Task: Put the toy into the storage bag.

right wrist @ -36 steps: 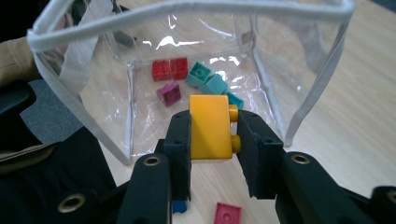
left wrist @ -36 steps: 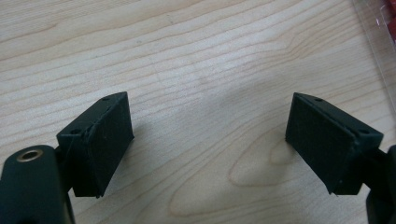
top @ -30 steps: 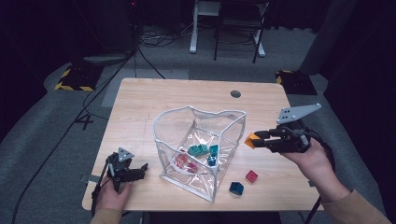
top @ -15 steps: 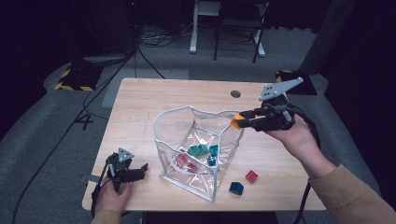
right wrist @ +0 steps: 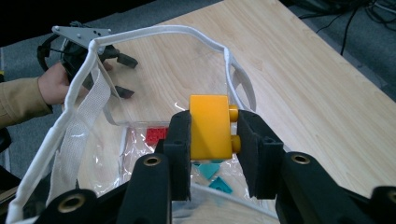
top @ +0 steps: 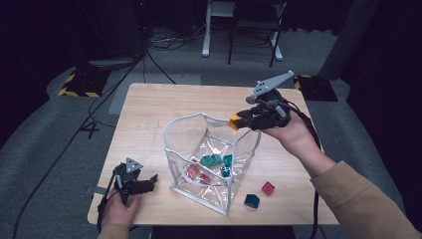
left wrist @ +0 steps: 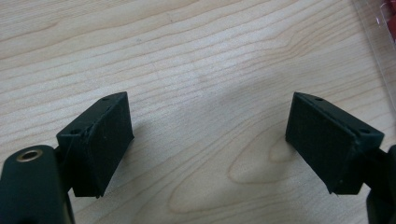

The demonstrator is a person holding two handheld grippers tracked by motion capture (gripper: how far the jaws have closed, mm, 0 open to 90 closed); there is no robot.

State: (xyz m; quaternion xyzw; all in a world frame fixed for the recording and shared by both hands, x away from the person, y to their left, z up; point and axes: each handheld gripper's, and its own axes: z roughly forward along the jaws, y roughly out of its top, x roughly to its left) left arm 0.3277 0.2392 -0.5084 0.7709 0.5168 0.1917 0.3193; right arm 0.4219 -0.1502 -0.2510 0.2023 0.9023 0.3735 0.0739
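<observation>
A glossy clear-plastic bag [top: 211, 154] with white cloth trim sits on a matt pale-wood table [top: 159, 107]. The yellow block [right wrist: 211, 126] looks like smooth plastic, held between matt black, seemingly foam pads [right wrist: 180, 154].

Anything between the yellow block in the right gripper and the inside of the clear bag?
Nothing visible. The right gripper holds the yellow block above the clear bag, at its far right rim. The bag's mouth gapes open below, with only loose blocks lying on its bottom.

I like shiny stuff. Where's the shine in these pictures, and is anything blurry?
High view: glare glints on the clear bag; the room behind is dark. Right gripper view: the yellow block is sharp, the bag wrinkles shine. Left gripper view: soft shadows on the table, slightly blurred.
</observation>
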